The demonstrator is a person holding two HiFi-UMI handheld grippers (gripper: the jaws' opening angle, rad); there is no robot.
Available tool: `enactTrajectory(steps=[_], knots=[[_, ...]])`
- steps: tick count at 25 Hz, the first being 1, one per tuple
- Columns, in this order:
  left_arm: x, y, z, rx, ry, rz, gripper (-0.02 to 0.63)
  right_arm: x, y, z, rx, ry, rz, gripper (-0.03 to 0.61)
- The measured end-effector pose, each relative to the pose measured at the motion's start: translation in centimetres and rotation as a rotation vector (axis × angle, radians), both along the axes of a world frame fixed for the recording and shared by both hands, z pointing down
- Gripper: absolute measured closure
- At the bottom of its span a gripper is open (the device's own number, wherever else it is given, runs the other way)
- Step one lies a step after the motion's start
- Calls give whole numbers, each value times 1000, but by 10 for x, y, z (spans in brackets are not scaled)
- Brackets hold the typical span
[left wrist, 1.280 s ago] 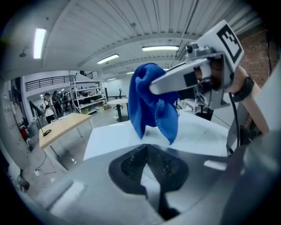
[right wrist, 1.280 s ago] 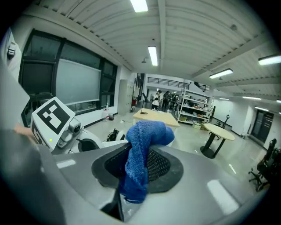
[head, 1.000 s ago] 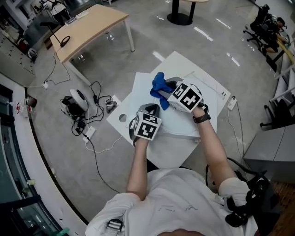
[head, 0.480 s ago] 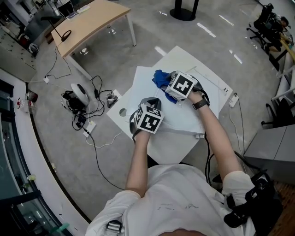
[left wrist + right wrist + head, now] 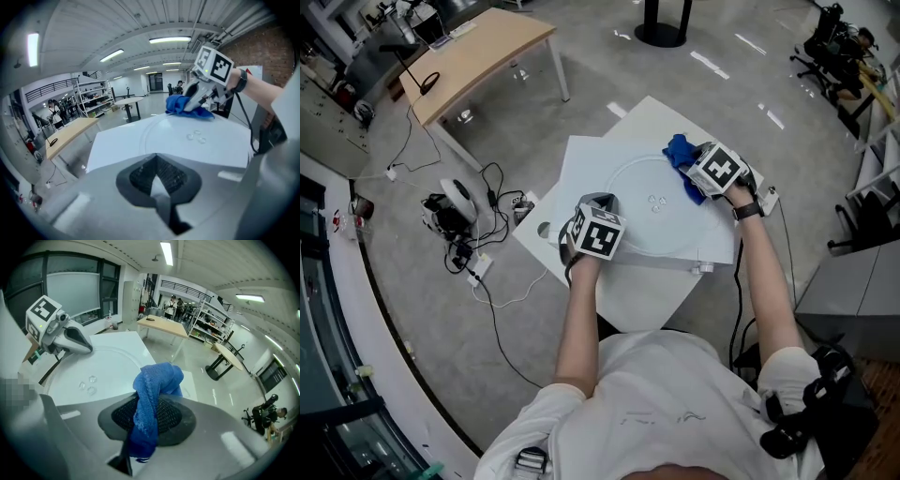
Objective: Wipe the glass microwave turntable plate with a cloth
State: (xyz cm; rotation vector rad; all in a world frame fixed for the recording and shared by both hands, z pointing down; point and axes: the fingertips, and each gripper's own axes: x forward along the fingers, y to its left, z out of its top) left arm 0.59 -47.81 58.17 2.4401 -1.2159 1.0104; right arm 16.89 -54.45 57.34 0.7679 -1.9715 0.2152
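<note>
- Left gripper [image 5: 595,208]: you hold its jaws drawn together at the near-left rim of the glass turntable plate [image 5: 647,230].
- Right gripper [image 5: 694,174]: your jaws are clamped on the blue cloth [image 5: 679,150], which touches the plate's far-right rim.
- Plate: lies flat on the white table [image 5: 647,302] in front of you.

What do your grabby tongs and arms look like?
The left tongs and right tongs are grey, with dark meshy pads inside. The left cube and right cube are white with black square markers. The right wrist wears a black band, and the shirt is white with short sleeves.
</note>
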Motion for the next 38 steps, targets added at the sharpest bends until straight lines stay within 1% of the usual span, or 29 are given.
enactTrajectory(steps=[2, 5, 7, 9, 14, 19, 21, 25, 27, 31, 34, 36, 38], knots=[[0, 0, -1, 0, 3, -1, 615, 16, 20, -6, 0, 8, 14, 489], [1, -1, -1, 1, 3, -3, 615, 30, 57, -11, -8, 19, -1, 489], [1, -1, 0, -4, 6, -5, 615, 34, 82, -11, -6, 26, -24, 489], [0, -2, -2, -12, 12, -4, 615, 29, 106, -14, -10, 16, -54, 489], [-2, -5, -6, -29, 37, 1, 615, -10, 158, -16, -52, -85, -148, 489], [-4, -6, -8, -54, 63, 6, 615, -67, 187, -9, -90, -147, -296, 488], [-5, -6, -9, -68, 82, 17, 614, -91, 193, -7, -103, -159, -348, 488], [7, 6, -6, -137, 134, 58, 615, -124, 193, -7, -97, -130, -436, 486], [9, 6, -4, -138, 141, 69, 615, -138, 188, -7, -93, -121, -466, 486], [9, 5, -3, -145, 153, 80, 614, -159, 177, -4, -94, -125, -503, 485], [7, 5, -3, -169, 171, 91, 614, -168, 172, -1, -119, -134, -497, 483], [2, 3, -5, -177, 192, 80, 614, -173, 168, 0, -124, -138, -500, 483], [-6, 1, -8, -162, 213, 54, 614, -176, 167, -1, -123, -137, -511, 483]])
